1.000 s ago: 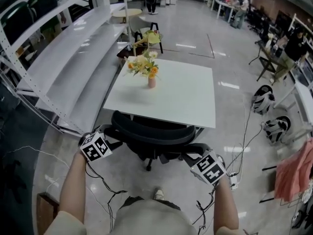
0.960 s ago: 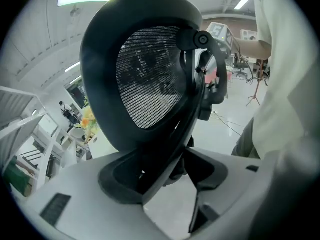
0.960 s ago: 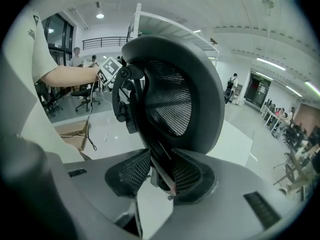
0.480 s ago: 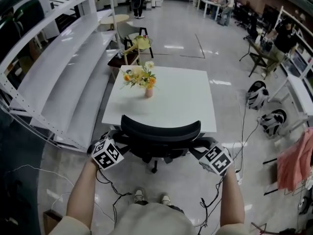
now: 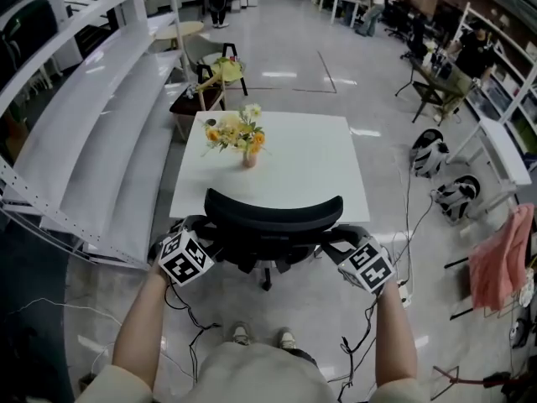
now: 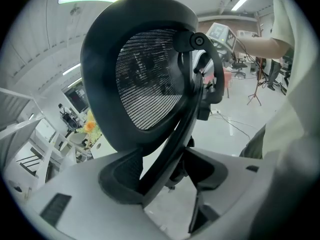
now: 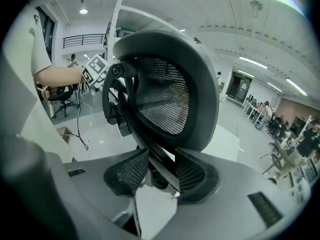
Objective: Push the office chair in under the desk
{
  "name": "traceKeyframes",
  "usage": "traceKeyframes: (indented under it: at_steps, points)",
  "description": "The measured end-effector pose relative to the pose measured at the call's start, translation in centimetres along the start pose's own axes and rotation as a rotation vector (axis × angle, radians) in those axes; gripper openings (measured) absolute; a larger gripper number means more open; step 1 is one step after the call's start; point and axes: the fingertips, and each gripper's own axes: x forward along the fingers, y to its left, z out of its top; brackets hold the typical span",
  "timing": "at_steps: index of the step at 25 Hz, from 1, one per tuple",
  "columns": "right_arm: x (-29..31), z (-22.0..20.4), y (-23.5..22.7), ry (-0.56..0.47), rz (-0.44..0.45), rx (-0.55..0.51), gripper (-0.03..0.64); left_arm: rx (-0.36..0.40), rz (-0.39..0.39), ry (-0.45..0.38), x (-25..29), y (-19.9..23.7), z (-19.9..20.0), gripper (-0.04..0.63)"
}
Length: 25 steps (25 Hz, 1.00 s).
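My left tongs (image 6: pixel 165 176) and right tongs (image 7: pixel 157 174) each pinch the rigid black frame of the black mesh-backed office chair (image 5: pixel 273 218), one on either side behind the backrest. The chair stands at the near edge of the white square bench (image 5: pixel 319 166), its seat seemingly partly under. I judge it heavy but free-rolling and prone to swivel, and the mesh soft. The stiff frame is the right hold, pushed evenly from both sides.
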Motion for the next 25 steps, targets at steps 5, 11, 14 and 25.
traceKeyframes:
  at_steps: [5, 11, 14, 25]
  points:
    - [0.7, 0.7, -0.4, 0.007, -0.004, -0.003, 0.156, 0.006, 0.004, -0.007, 0.3, 1.1, -0.2, 0.265]
    - [1.3, 1.3, -1.1, -0.001, -0.026, -0.018, 0.156, 0.004, 0.021, -0.019, 0.6, 1.9, -0.2, 0.265]
    - [1.6, 1.4, -1.7, -0.011, -0.055, -0.017, 0.158, 0.003, 0.024, -0.018, 0.8, 2.4, -0.1, 0.265]
    - [1.9, 1.8, -1.1, -0.061, -0.064, -0.031, 0.158, 0.003, 0.053, -0.061, 0.3, 3.1, -0.8, 0.272]
